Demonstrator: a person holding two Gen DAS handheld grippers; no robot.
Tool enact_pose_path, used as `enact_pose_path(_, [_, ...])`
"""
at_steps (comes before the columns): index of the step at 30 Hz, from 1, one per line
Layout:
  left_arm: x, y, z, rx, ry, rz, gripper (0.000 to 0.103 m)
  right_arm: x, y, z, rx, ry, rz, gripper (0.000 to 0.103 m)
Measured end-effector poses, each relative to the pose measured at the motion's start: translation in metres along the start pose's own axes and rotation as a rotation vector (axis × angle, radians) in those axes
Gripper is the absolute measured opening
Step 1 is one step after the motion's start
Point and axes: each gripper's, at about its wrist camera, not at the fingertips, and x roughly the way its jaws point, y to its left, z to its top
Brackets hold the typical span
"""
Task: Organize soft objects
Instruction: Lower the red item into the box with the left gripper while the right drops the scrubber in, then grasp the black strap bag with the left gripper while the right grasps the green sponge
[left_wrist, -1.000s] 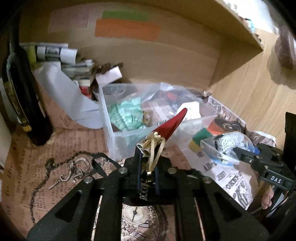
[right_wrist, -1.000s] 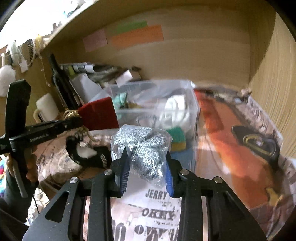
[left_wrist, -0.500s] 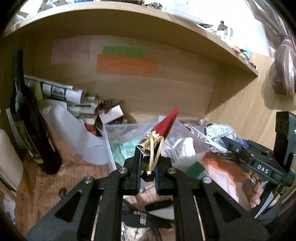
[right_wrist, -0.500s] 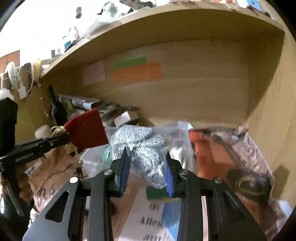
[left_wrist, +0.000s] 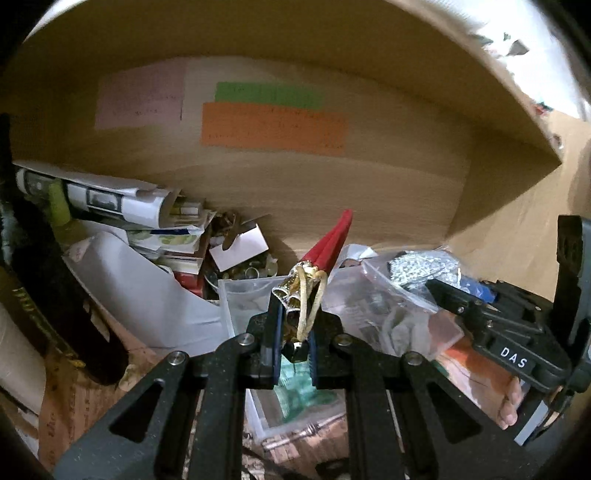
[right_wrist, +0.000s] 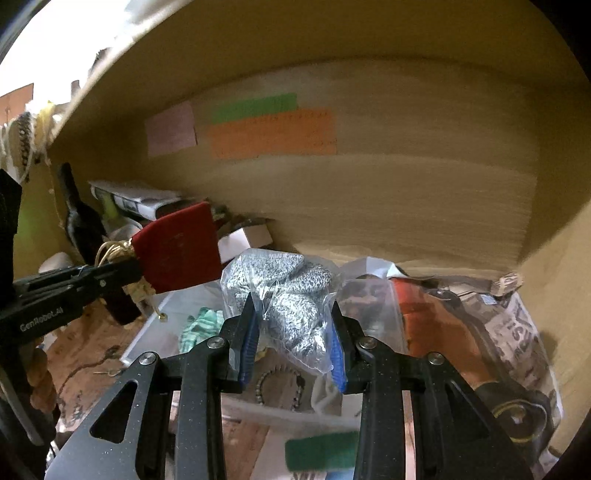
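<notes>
Both sets of fingers are closed on something. The left gripper (left_wrist: 295, 332) is pinched nearly shut on the gold-corded neck of a red pouch (right_wrist: 177, 254), which sticks up and forward from the tips. The right gripper (right_wrist: 293, 347) is closed about halfway, squeezing a clear bag of grey knit fabric (right_wrist: 284, 291) between its blue pads (right_wrist: 247, 343).

Both items hang in the air above a clear plastic bin (left_wrist: 236, 299), which sits on the paper-covered surface inside a wooden shelf cubby. The bin already has a green-and-white cloth (right_wrist: 199, 325), a bead bracelet (right_wrist: 280, 384) and a loose plastic bag in it. A dark bottle (left_wrist: 48, 288) and a heap of rolled papers (left_wrist: 110, 199) crowd the left corner.

I'd judge the step to be dropping these soft things into the bin. To do it well, bring each one low over the open top before letting go, one at a time, so the two grippers don't knock together. The grey bag is slippery and bulges beyond the pads, so lower it well inside the rim, or it may slide off the edge
</notes>
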Motion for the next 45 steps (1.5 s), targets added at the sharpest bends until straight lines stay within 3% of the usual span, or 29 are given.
enact_pose_path(9, [0.059,-0.01,-0.013,0.11,0.121,0.075,0.011,0.052,-0.003,-0.004,-0.06,0.149,-0.052,0.03])
enact_pose_path(15, [0.076,-0.012,-0.018,0.131,0.188,0.062,0.011,0.072,-0.007,-0.015,-0.081,0.253,-0.052,0.031])
enact_pose_path(18, [0.078,-0.015,-0.017,0.138,0.209,0.046,0.025,0.08,-0.008,-0.021,-0.083,0.291,-0.057,0.031])
enact_pose_path(20, [0.076,-0.014,-0.017,0.125,0.211,0.042,0.045,0.083,-0.009,-0.023,-0.081,0.31,-0.055,0.032])
enact_pose_path(21, [0.076,-0.015,-0.017,0.116,0.207,0.038,0.048,0.082,-0.01,-0.024,-0.079,0.313,-0.052,0.036])
enact_pose_path(25, [0.067,-0.009,-0.017,0.081,0.183,0.031,0.064,0.071,-0.011,-0.023,-0.074,0.278,-0.049,0.061])
enact_pose_path(30, [0.041,-0.009,-0.013,0.079,0.121,0.027,0.072,0.045,-0.009,-0.016,-0.083,0.212,-0.043,0.066])
enact_pose_path(34, [0.015,-0.013,-0.013,0.088,0.057,0.023,0.087,0.013,-0.005,-0.012,-0.088,0.135,-0.032,0.079])
enact_pose_path(38, [-0.01,-0.018,-0.02,0.105,0.021,0.028,0.099,-0.013,-0.001,-0.013,-0.095,0.083,-0.037,0.081])
enact_pose_path(45, [-0.031,-0.015,-0.04,0.085,0.043,0.013,0.102,-0.037,-0.008,-0.032,-0.077,0.064,-0.033,0.086])
